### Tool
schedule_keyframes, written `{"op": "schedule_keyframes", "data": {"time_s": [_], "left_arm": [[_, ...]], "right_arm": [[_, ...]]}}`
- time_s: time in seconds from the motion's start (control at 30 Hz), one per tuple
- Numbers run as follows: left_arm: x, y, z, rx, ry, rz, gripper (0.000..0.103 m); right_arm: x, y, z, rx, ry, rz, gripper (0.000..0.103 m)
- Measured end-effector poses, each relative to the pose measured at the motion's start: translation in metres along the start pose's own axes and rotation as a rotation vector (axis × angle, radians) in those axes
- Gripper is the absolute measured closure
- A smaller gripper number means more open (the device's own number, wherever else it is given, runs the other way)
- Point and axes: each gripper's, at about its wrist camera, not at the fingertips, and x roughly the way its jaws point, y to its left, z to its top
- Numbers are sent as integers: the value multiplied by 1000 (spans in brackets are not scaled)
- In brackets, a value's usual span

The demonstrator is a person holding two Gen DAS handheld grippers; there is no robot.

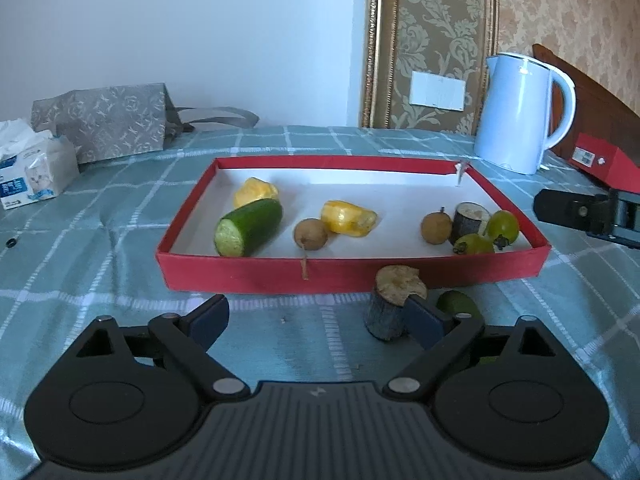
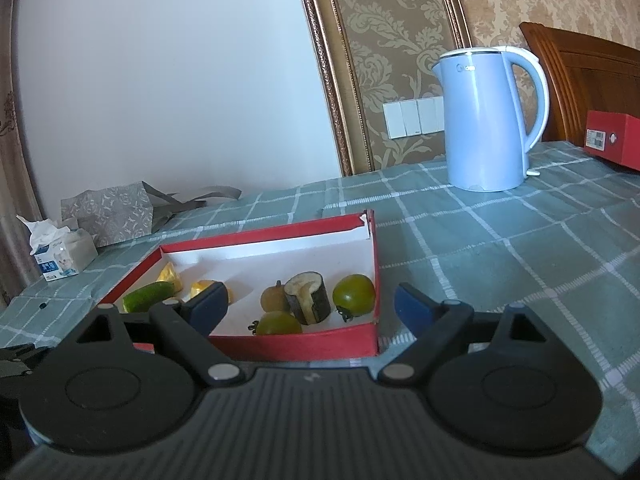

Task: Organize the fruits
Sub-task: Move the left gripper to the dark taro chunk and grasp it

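Your table [image 1: 80, 280] carries the red box lid [image 1: 352, 270], which already holds most of the fruit: a cucumber piece [image 1: 248, 227], yellow pieces, longans and green tomatoes [image 2: 354, 294]. Two pieces still sit outside, just before the lid's near wall: a dark-skinned cut chunk [image 1: 390, 306] and a green fruit [image 1: 458, 304]. Your left gripper [image 1: 318, 316] has its fingers spread wide, the chunk against the right one. I judge you're mid-pickup: centre on the chunk, then close. Your right gripper [image 2: 312, 300] hovers near the lid's right end, fingers apart, empty.
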Motion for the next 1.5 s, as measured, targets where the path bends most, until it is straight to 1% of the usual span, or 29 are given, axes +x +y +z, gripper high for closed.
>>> {"op": "schedule_keyframes", "data": {"time_s": [0.07, 0.2, 0.27, 0.33, 0.4, 0.5, 0.6, 0.73, 0.87, 1.03, 1.13, 1.2, 1.27, 1.37, 1.4, 1.47, 1.5], "left_arm": [[0, -4, 0, 16, -7, 11, 7], [2, -8, 2, 5, 2, 1, 5], [4, -6, 3, -49, 26, -24, 6], [7, -3, 4, -118, 57, -79, 6], [10, -1, 4, -155, 74, -101, 6], [15, -1, 6, -156, 78, -67, 6], [21, 0, 8, -174, 89, -78, 6], [23, -7, 11, -153, 86, -57, 6], [30, -8, 14, -190, 104, -58, 6], [32, -12, 14, -148, 106, -42, 7], [30, -9, 14, -156, 107, -49, 10], [28, -7, 14, -154, 105, -50, 15], [29, -8, 14, -153, 106, -41, 15], [32, -18, 13, -98, 102, 1, 16], [33, -18, 13, -94, 102, 8, 16], [34, -17, 15, -93, 107, 6, 16], [33, -16, 14, -92, 105, 1, 18]], "right_arm": [[-1, 0, 0, 7, -2, -3, 10], [-2, -1, 0, 10, -4, 2, 10], [-2, -1, 0, 10, -4, 4, 10], [-2, -2, 0, 11, -5, 7, 10], [-3, -2, 1, 14, -6, 6, 10], [-2, -2, 1, 21, -1, 13, 10], [-2, -1, 1, 17, 2, 18, 10], [-2, -1, 1, 16, 3, 19, 10], [-2, -1, 1, 21, 6, 19, 10], [-2, -1, 1, 23, 9, 21, 10], [-2, -2, 1, 24, 6, 17, 6], [-3, -2, 1, 25, 3, 17, 6], [-2, -2, 1, 27, 4, 18, 6], [-1, -2, 1, 25, 8, 18, 6], [-1, -2, 1, 23, 8, 16, 6], [-2, -3, 1, 25, 4, 15, 6], [-2, -3, 1, 25, 2, 14, 6]]}}
